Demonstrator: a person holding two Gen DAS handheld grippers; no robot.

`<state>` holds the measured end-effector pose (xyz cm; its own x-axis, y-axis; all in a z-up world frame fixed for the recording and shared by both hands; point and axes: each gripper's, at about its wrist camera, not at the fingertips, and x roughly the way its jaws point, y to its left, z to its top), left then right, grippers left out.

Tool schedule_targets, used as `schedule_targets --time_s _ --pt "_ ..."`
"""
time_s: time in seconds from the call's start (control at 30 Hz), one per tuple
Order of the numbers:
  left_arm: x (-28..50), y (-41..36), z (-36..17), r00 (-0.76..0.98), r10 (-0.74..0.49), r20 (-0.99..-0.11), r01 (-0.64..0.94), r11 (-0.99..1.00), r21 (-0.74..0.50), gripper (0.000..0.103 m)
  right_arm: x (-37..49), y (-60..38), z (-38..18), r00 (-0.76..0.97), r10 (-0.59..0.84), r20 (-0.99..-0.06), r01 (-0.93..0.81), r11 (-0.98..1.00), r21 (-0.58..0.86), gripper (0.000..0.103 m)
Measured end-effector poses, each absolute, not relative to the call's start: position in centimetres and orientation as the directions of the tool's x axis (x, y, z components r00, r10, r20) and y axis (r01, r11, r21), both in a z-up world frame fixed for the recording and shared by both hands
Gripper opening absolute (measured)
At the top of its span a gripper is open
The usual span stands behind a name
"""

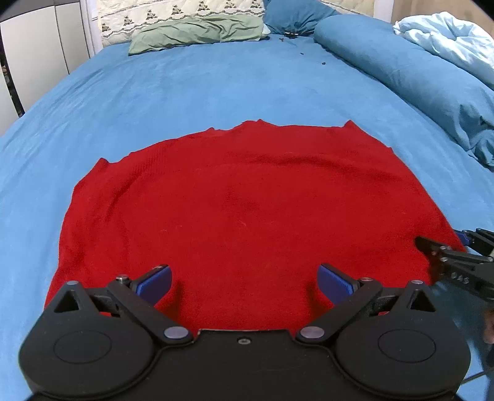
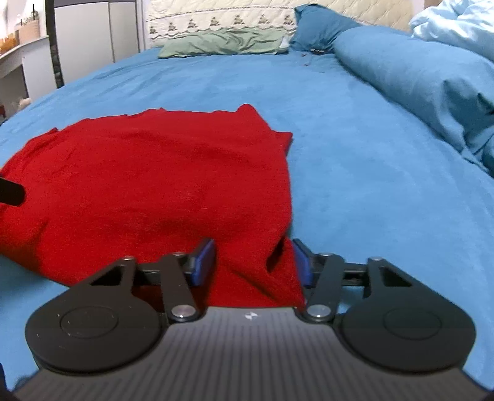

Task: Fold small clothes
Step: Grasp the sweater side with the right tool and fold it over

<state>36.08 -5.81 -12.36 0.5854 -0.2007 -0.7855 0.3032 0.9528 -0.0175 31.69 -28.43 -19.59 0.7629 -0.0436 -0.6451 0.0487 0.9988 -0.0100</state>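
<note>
Two grippers over red knit garment (image 1: 240,197) spread flat on blue bedsheet (image 1: 185,89). Left gripper (image 1: 245,282) spread wide above near hem, empty. Right gripper (image 2: 253,262) parted, straddling garment's near right corner, not clamped.

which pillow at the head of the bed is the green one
The flat, wrinkled green pillow, lying left of the darker blue pillow and in front of the cream quilted headboard cover.

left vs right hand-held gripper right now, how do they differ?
The left hand-held gripper is spread wide over the flat middle of the red garment; the right hand-held gripper is open less, straddling the bunched near-right edge. Both have blue pads and grip nothing.
</note>
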Motion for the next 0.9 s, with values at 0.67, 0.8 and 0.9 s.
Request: schedule_targets --time_s 0.67,0.8,0.9 --pt "41.7 -0.6 -13.3 0.519 -0.216 -0.827 0.187 0.973 -0.136 0.091 36.2 -27.5 -8.2 0.75 0.355 -0.558 0.057 0.806 0.589 0.022" --pt "38.1 5.7 -11.4 0.588 -0.217 -0.779 0.153 0.976 -0.157 0.093 38.5 -18.8 -5.7 0.698 0.526 -0.485 -0.168 0.779 0.603 0.022" --pt "35.8 9.9 -12.2 0.613 -0.188 -0.768 0.113 0.982 -0.15 0.095 40.2 -10.9 -6.7 0.594 0.649 -0.476 -0.343 0.739 0.579 0.022"
